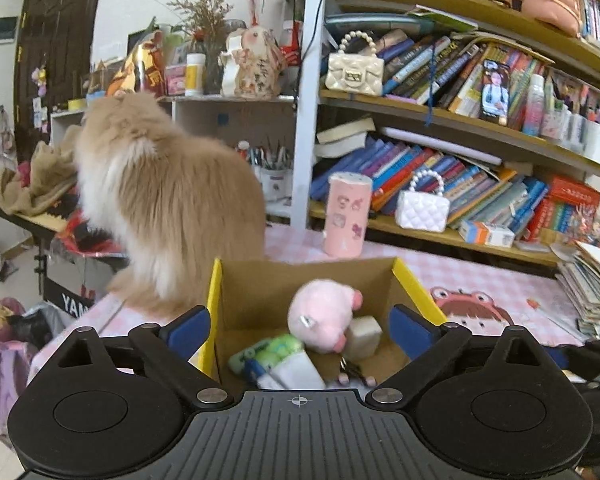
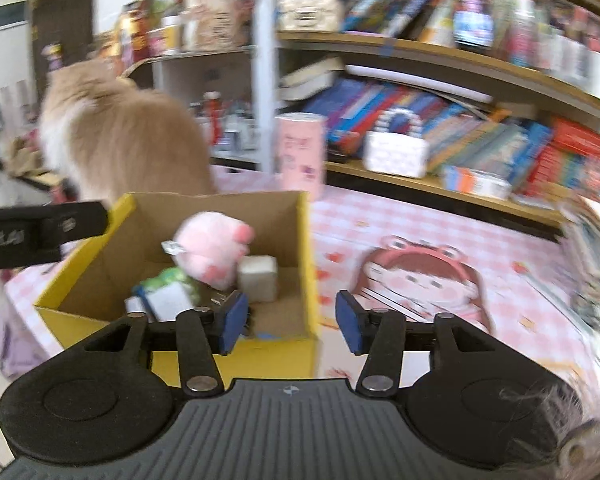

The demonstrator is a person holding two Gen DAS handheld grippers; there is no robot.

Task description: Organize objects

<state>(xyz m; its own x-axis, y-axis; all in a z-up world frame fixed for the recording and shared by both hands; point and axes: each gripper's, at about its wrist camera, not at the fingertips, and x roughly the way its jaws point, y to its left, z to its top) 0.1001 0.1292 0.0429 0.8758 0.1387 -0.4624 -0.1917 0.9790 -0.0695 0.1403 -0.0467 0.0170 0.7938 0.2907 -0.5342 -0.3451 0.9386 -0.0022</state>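
An open cardboard box (image 1: pixel 260 280) with yellow flaps stands on the pink checked table. Inside lie a pink plush pig (image 1: pixel 322 316), a pale cube (image 1: pixel 362 338), a green and white item (image 1: pixel 276 354) and small bits. My left gripper (image 1: pixel 300 332) is open and empty, its blue pads wide apart just above the box. In the right wrist view the box (image 2: pixel 288 232) is left of centre with the pig (image 2: pixel 212 248) and cube (image 2: pixel 258 278) inside. My right gripper (image 2: pixel 290 322) is open and empty over the box's near right corner.
A fluffy tan cat (image 1: pixel 164 200) sits on the table behind the box's left side. A pink cylindrical container (image 1: pixel 346 216) stands behind the box. Crowded bookshelves (image 1: pixel 460 120) fill the back. A paper stack (image 1: pixel 592 284) lies at the right.
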